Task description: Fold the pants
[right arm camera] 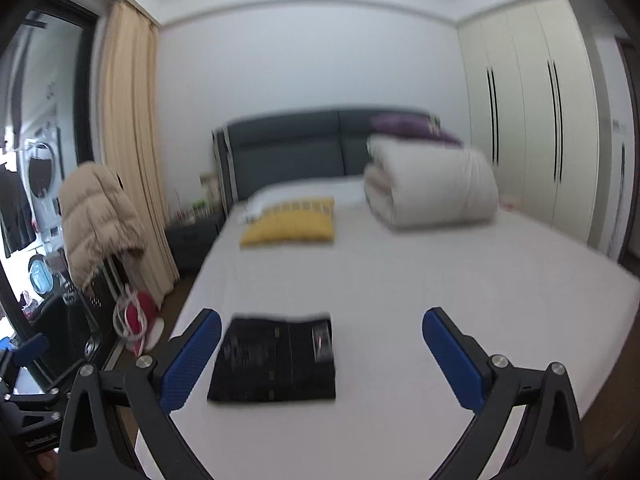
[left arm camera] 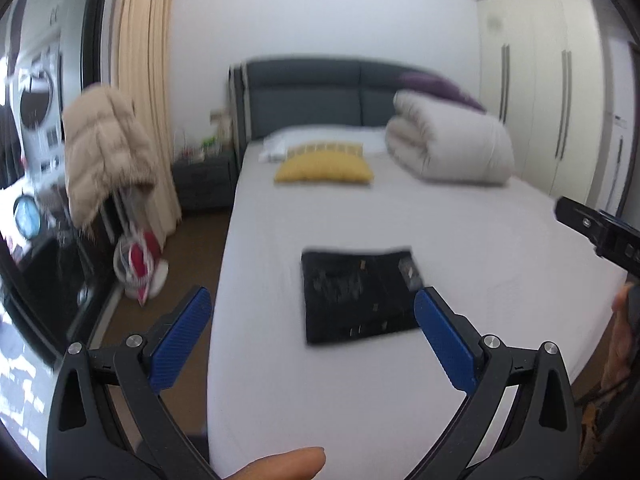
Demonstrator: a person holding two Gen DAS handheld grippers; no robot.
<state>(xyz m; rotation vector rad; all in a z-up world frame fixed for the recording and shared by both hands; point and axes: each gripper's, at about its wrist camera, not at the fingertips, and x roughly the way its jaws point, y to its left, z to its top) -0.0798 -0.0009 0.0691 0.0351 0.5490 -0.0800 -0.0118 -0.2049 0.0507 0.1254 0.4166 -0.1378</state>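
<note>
Pants [right arm camera: 274, 360]: black, pale flecks, centre frame.
Gripper pads [left arm camera: 444, 344]: blue, fine texture, lower frame.
Bed sheet [left arm camera: 480, 248]: white.
Cushion [left arm camera: 324, 168]: yellow.
Headboard [left arm camera: 304, 96]: dark grey.
Curtain [right arm camera: 132, 160]: beige, left.
Jacket [left arm camera: 104, 148]: tan, quilted.

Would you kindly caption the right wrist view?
Open right gripper above folded black pants on the white bed.

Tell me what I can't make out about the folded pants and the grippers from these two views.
- Folded black pants: motion blur in both wrist views hides fold edges, layer count and the pale label's print.
- Left gripper: open and empty; the near right corner of the pants sits behind its blue right pad.
- Right gripper: open; in the left wrist view only a black piece shows at the right edge, fingers cut off.
</note>
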